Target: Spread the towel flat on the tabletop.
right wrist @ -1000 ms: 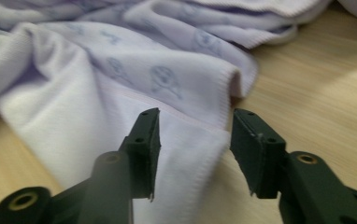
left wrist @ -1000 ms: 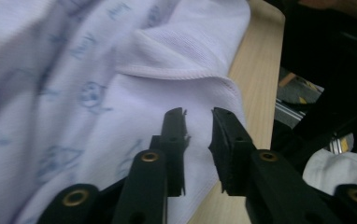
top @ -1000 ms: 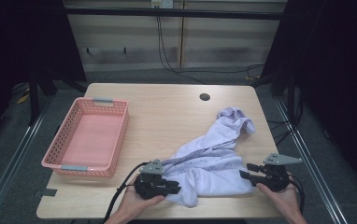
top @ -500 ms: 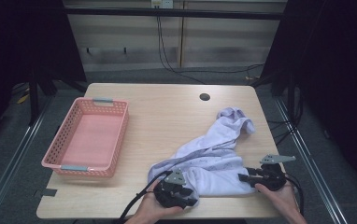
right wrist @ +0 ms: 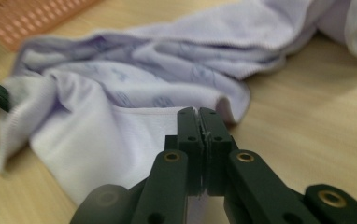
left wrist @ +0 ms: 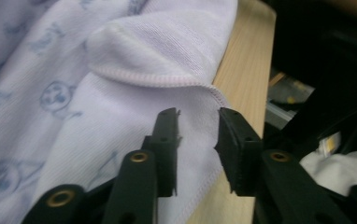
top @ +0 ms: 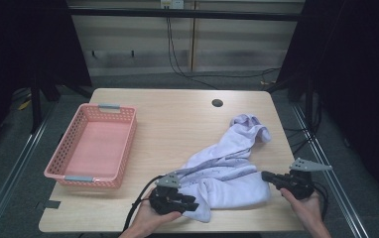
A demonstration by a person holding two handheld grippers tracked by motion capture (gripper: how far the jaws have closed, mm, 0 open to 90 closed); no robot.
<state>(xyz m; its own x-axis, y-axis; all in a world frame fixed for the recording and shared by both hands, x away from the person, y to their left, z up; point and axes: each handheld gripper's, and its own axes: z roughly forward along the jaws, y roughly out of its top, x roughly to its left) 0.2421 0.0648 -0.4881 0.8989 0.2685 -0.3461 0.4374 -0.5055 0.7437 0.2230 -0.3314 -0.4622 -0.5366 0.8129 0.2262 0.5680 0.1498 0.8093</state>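
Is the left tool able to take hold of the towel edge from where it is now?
Probably yes. The left tool stands open with the hem of the towel lying between its jaws, pads not pressing; nothing blocks it.

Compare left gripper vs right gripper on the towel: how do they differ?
The left gripper has its jaws apart, just opening, with the towel hem between them, unpinched; the right gripper has just closed, its jaws together on the towel's edge. The left sits at the towel's near-left corner, the right at its right edge. Both lie low over the table.
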